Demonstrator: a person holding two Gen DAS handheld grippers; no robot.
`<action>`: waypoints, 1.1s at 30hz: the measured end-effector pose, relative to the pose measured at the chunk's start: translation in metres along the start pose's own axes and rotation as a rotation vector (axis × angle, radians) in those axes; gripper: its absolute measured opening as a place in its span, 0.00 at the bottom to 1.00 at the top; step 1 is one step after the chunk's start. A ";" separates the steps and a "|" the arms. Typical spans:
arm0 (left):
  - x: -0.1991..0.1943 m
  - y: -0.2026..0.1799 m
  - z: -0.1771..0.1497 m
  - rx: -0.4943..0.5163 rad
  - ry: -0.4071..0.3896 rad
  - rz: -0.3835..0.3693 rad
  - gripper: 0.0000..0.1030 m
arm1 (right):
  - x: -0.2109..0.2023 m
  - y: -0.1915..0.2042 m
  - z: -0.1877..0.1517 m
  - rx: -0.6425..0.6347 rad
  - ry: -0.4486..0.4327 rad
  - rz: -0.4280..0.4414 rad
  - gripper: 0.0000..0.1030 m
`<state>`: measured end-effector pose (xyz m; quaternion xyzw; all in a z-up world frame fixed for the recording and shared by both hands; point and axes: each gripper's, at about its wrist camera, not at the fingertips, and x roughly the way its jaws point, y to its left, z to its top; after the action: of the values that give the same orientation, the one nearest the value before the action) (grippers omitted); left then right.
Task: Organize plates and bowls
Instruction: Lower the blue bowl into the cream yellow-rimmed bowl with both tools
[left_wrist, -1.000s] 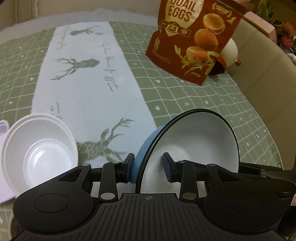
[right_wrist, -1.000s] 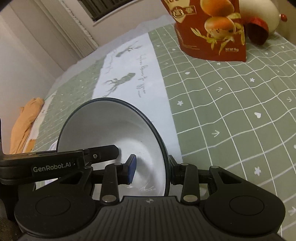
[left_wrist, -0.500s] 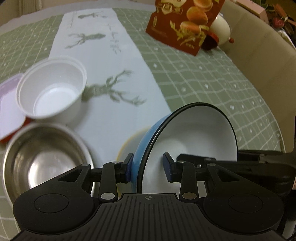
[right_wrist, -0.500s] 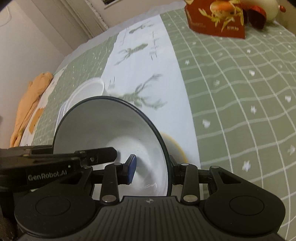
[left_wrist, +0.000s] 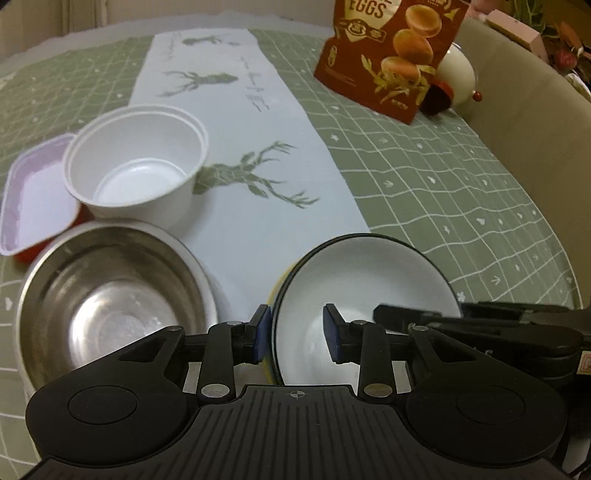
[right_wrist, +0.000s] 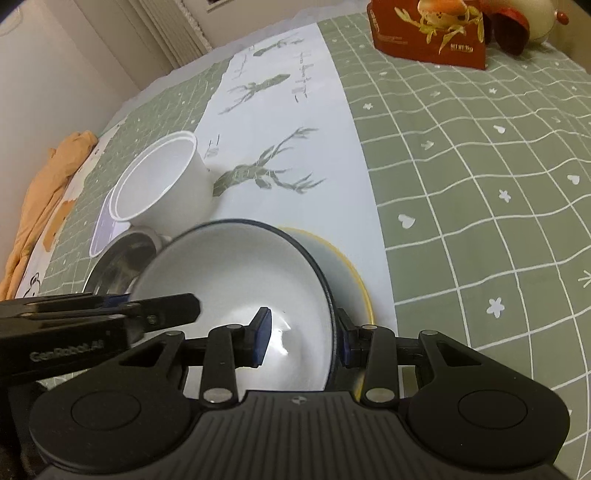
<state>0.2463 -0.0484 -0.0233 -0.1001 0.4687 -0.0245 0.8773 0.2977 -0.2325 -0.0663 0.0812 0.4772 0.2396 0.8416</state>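
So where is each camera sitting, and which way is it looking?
Left wrist: sits on the left gripper, looking forward and down at the dark-rimmed bowl it straddles, jaws closing; the right gripper's finger pokes in.
Right wrist: sits on the right gripper, looking forward and down, shut on that bowl's rim; the left gripper's finger shows.
Both share the bowl, steel bowl, white tub and snack bag.

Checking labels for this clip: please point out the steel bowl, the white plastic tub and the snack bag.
steel bowl (left_wrist: 110, 314): left wrist view, inner bottom.
white plastic tub (left_wrist: 140, 181): left wrist view, inside floor.
snack bag (left_wrist: 391, 62): left wrist view, printed front.
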 end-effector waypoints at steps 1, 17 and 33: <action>0.000 0.000 0.000 -0.004 0.001 0.000 0.32 | -0.001 0.002 0.000 -0.008 -0.016 -0.010 0.36; -0.009 0.009 -0.004 -0.013 -0.012 0.001 0.30 | -0.018 -0.003 -0.016 0.017 -0.113 0.010 0.44; 0.012 0.022 0.007 -0.054 0.018 -0.025 0.28 | -0.024 -0.015 -0.042 0.048 -0.173 -0.048 0.56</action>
<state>0.2574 -0.0271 -0.0336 -0.1291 0.4757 -0.0235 0.8698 0.2567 -0.2611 -0.0753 0.1103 0.4101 0.2001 0.8829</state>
